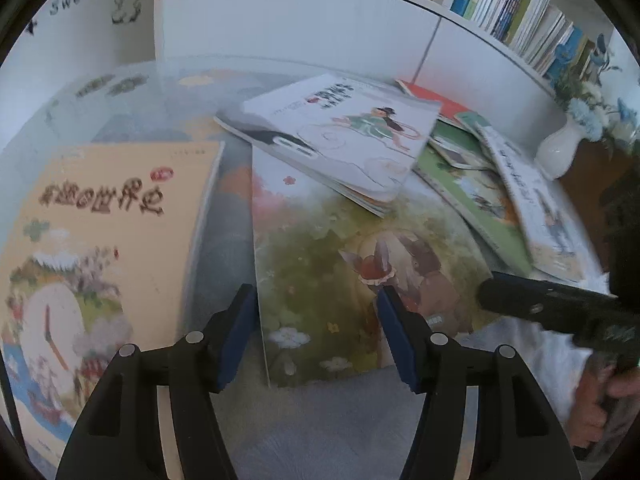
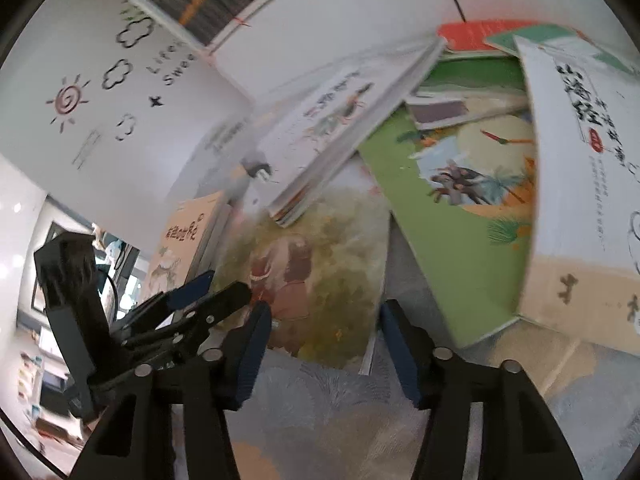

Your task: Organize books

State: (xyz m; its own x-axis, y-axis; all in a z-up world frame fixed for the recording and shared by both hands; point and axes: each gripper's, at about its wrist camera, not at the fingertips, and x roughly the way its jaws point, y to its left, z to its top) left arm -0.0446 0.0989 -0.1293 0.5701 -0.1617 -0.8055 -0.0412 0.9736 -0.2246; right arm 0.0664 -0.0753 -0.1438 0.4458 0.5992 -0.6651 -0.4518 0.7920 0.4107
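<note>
Across the middle of the left wrist view we see the meadow picture book (image 1: 320, 264) lying flat on the patterned tabletop (image 1: 224, 264), its cover showing 2 small figures among flowers. Our left claw (image 1: 316, 300) hangs over the book's near part with its jaws partly apart; 1 blue pad (image 1: 240, 332) sits just off the book's left edge and the other over the cover, and neither presses on anything we can make out. At the left of that frame lies the beige history book (image 1: 100, 240), apart from the meadow book with a strip of tabletop between them. Toward the upper centre a white picture book (image 1: 344, 128) rests tilted on a thin stack that overlaps the meadow book's far end. At the right, a green book (image 1: 476, 200) and another white book (image 1: 540, 200) lie overlapped, with a white vase (image 1: 560, 152) of flowers beyond them and a bookshelf (image 1: 500, 0) along the top.

Low in the right wrist view our right claw (image 2: 324, 320) hovers at the meadow book's (image 2: 320, 272) near edge, jaws partly apart and holding nothing. The left claw (image 2: 208, 292) shows at the lower left there, and the green book (image 2: 460, 240) fills the right under a large white book (image 2: 588, 160).
</note>
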